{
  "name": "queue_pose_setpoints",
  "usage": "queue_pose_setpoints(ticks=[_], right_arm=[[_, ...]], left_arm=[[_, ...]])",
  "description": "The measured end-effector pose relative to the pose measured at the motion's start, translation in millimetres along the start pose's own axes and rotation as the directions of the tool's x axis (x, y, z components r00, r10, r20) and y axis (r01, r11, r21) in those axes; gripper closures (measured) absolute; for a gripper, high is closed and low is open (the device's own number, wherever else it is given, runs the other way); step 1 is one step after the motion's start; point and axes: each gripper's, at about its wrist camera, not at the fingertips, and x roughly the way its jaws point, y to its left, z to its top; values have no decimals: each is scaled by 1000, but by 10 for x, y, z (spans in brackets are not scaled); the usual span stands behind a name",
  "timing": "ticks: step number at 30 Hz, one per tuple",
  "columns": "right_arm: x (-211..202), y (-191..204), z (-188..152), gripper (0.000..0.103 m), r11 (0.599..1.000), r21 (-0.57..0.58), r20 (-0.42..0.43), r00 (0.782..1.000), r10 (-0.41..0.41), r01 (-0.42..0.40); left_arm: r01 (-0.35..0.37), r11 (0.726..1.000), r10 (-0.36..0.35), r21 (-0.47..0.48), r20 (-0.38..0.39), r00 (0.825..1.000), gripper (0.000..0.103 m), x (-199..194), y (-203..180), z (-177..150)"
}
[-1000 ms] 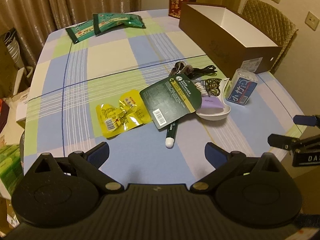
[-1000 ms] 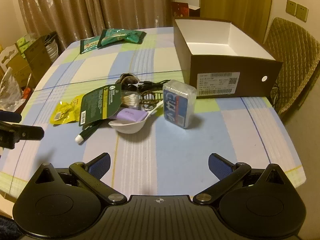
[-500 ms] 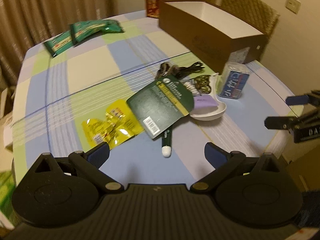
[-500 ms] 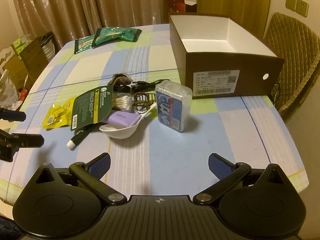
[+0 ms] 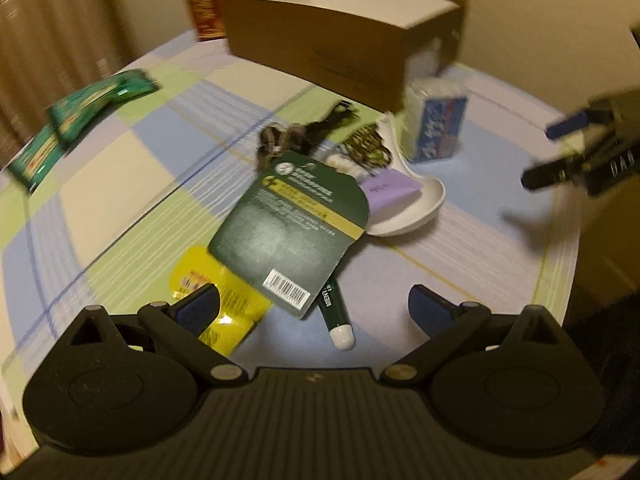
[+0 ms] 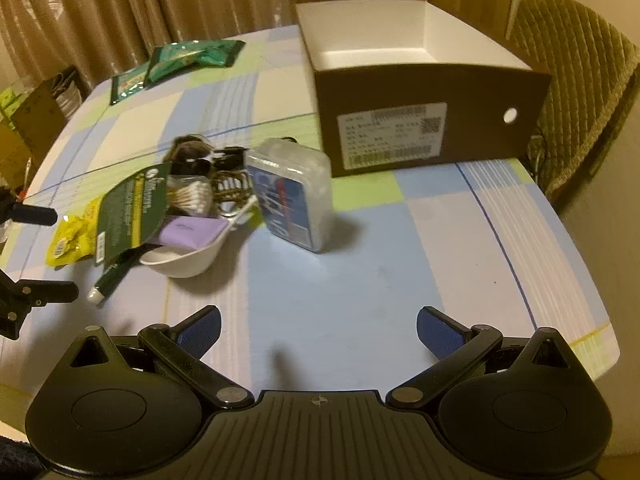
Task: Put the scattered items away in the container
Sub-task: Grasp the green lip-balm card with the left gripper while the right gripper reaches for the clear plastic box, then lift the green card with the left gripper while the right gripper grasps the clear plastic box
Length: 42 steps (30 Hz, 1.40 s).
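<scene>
I saw the table (image 6: 360,280) carrying the empty brown box (image 6: 432,128) toward its far right corner. The clutter pile (image 5: 320,200) lay mid-table. My left gripper (image 5: 312,304) and right gripper (image 6: 318,328) hovered spread wide, grasping nothing.

The dark green card (image 5: 291,226) hides most of the pen (image 5: 335,314); its print is blurred unreadable.

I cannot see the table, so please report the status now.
Left claw open, right claw open, both empty. Brown box empty; items in a pile beside it. Blue-label plastic box stands before the brown box.
</scene>
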Motion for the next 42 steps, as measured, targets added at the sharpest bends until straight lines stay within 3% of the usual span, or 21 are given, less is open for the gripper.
queue_pose_setpoints(ticks=[4, 11, 22, 26, 30, 35, 42], right_arm=[[47, -118, 12, 2, 999, 30, -16, 1000, -10, 11], [99, -331, 21, 2, 996, 79, -43, 998, -44, 47], [167, -481, 24, 2, 990, 119, -78, 995, -61, 70], [176, -485, 29, 2, 991, 117, -80, 995, -61, 71], [181, -487, 35, 2, 991, 118, -77, 995, -60, 69], [153, -446, 66, 2, 992, 112, -54, 997, -50, 56], [99, -330, 153, 2, 997, 79, -3, 1000, -19, 19]], left_arm=[[24, 992, -21, 121, -29, 999, 4, 171, 42, 99], [46, 971, -25, 235, -94, 995, 4, 481, 195, 301], [130, 937, -92, 323, -131, 987, 4, 744, 195, 479], [157, 928, -114, 337, -144, 983, 12, 801, 215, 503], [160, 920, -116, 359, -140, 983, 12, 756, 207, 488], [133, 928, -103, 348, -103, 989, 12, 626, 200, 508], [44, 965, -31, 258, -56, 998, 13, 423, 175, 536]])
